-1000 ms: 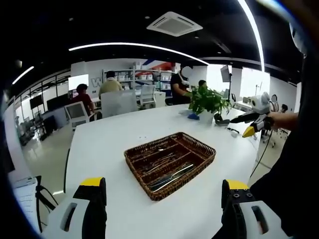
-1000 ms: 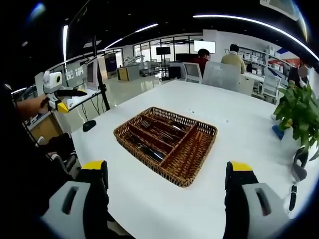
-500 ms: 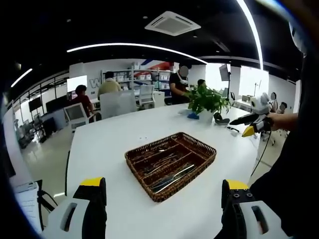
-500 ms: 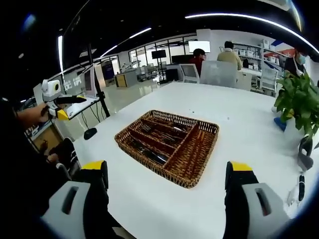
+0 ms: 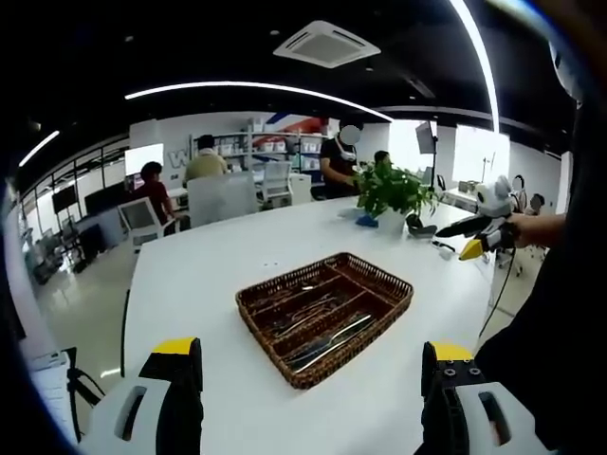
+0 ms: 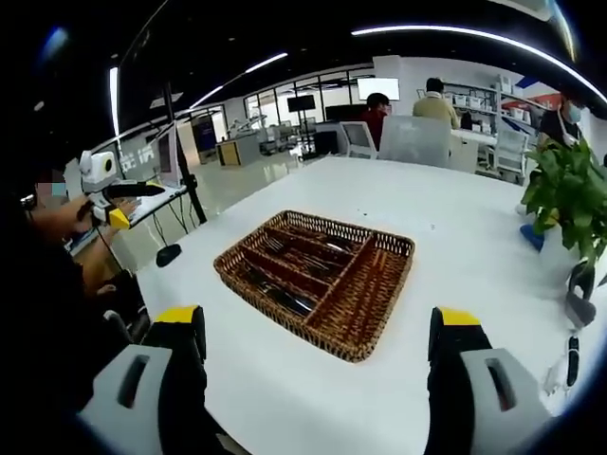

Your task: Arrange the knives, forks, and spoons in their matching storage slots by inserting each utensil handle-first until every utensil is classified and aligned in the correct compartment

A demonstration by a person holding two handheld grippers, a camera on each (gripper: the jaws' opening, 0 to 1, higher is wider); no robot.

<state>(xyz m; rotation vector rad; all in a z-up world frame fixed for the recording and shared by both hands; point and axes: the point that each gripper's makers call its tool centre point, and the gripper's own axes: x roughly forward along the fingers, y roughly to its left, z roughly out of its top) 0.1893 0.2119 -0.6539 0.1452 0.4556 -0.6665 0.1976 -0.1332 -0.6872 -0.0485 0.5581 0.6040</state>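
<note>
One wicker tray point(image 5: 391, 294), one plant point(image 5: 391, 191)

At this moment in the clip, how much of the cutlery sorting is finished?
Cutlery already lies in the long slots of the wicker tray, though types are too small to tell; its wide compartment looks empty. Nothing is in hand: the left hand-held gripper and right hand-held gripper are open, held back from the tray. No loose utensils show on the white table, so little appears left.

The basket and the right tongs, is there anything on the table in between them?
No. In the right gripper view, just bare white table lies between the right tongs and the wicker basket. Both tongs are open and empty.
</note>
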